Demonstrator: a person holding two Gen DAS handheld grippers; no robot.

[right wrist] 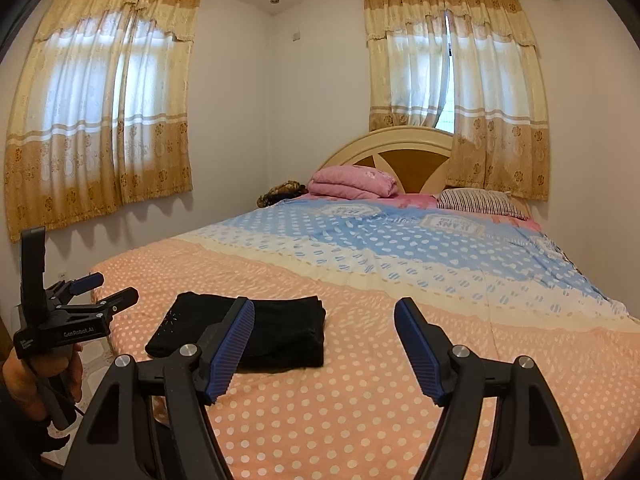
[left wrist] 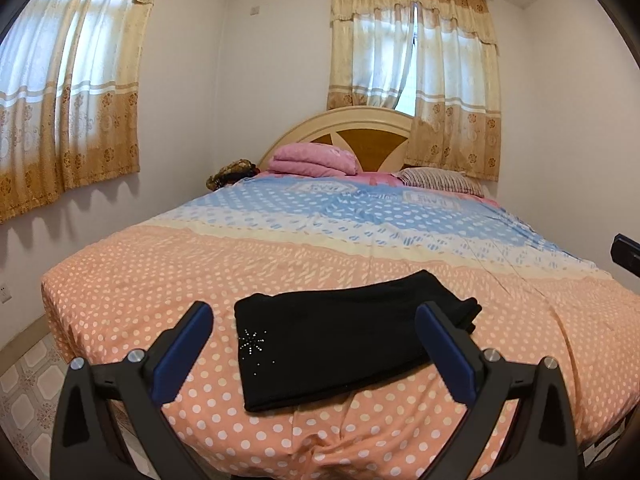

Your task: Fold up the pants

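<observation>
Black pants (left wrist: 340, 340) lie folded into a compact rectangle near the foot of the bed (left wrist: 160, 300), a rhinestone star showing on their near left corner. My left gripper (left wrist: 314, 312) hovers above and in front of them, open wide, with nothing touching its blue pads (left wrist: 180, 356). In the right wrist view the pants (right wrist: 288, 332) rest left of centre on the bed (right wrist: 380, 400). My right gripper (right wrist: 325, 306) is open over bare spotted cover to their right, holding nothing. A hand holds the left gripper (right wrist: 116, 286) off the bed's left edge.
A folded pink blanket (left wrist: 312, 160) and a striped pillow (left wrist: 440, 180) lie by the headboard (left wrist: 372, 136). Curtained windows are behind and to the left. Tiled floor (left wrist: 28, 392) shows left of the bed. A dark part of the right gripper (left wrist: 626, 250) enters at the right edge.
</observation>
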